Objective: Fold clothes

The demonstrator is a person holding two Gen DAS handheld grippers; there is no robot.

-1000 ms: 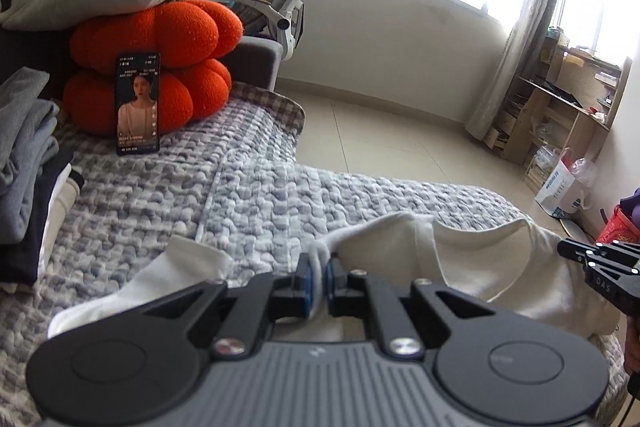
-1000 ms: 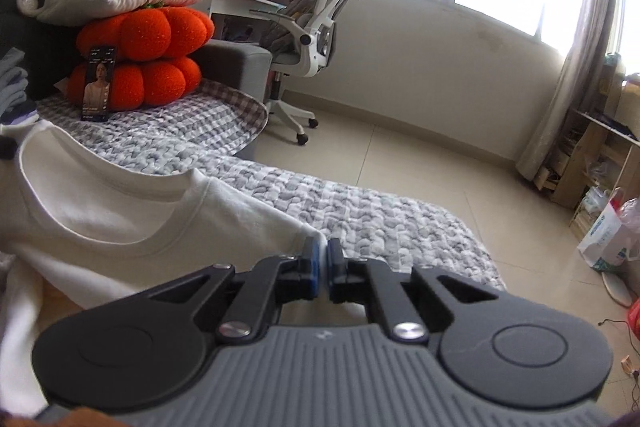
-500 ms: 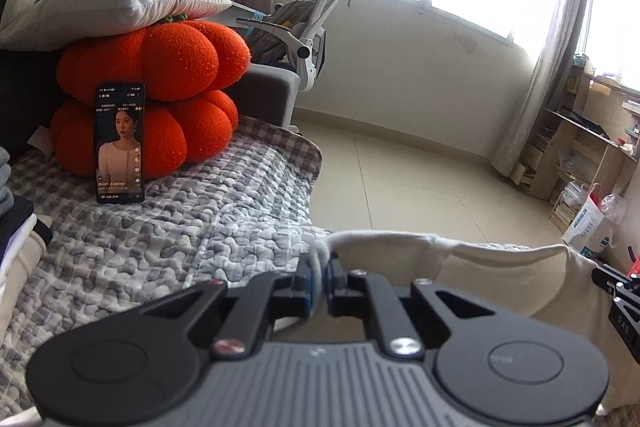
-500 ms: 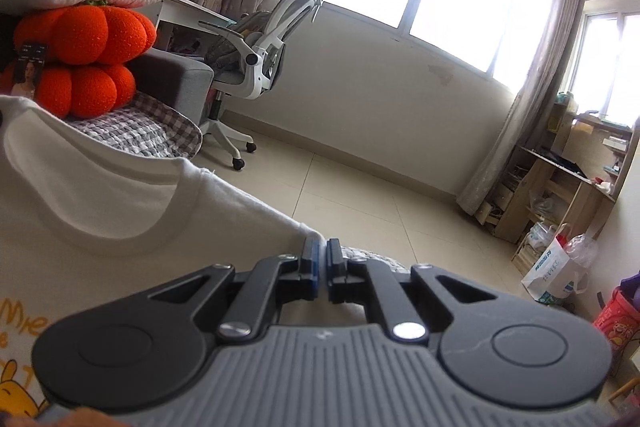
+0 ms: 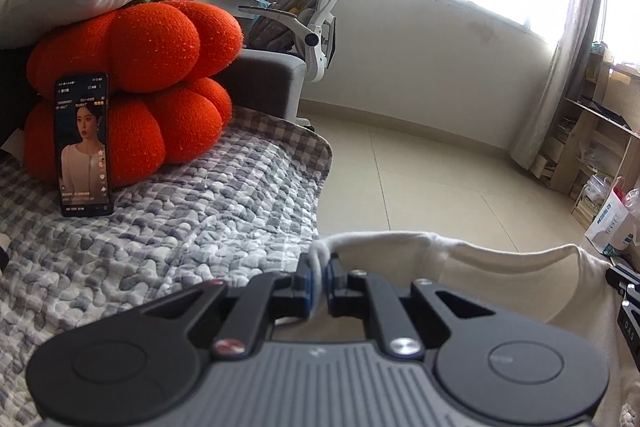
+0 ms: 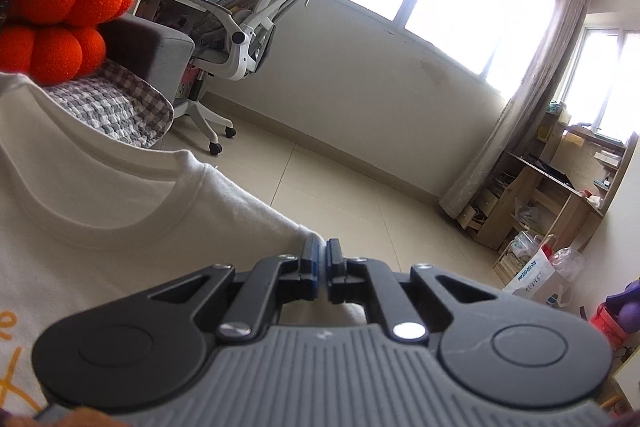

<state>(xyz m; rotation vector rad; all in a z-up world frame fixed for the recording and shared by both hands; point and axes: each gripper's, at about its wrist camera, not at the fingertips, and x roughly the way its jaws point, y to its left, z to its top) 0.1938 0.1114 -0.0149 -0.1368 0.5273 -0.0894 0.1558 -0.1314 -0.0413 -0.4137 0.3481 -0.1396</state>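
A cream-white T-shirt (image 5: 472, 275) hangs stretched between my two grippers, lifted off the bed. My left gripper (image 5: 319, 273) is shut on one shoulder edge of it. My right gripper (image 6: 321, 261) is shut on the other shoulder edge; the shirt (image 6: 100, 211) spreads to its left, neckline up, with an orange print at the lower left. The right gripper's tip (image 5: 624, 283) shows at the right edge of the left wrist view.
A grey quilted blanket (image 5: 160, 227) covers the bed. A phone (image 5: 83, 145) leans on orange pumpkin cushions (image 5: 152, 79) under a white pillow. A white office chair (image 6: 248, 39) stands by the desk. Wooden shelves (image 6: 560, 195) and bags stand at the right wall.
Both grippers have risen with the shirt, lifting it off the blanket. The views now tilt up toward the windows, and the clothes pile at left has left the view.
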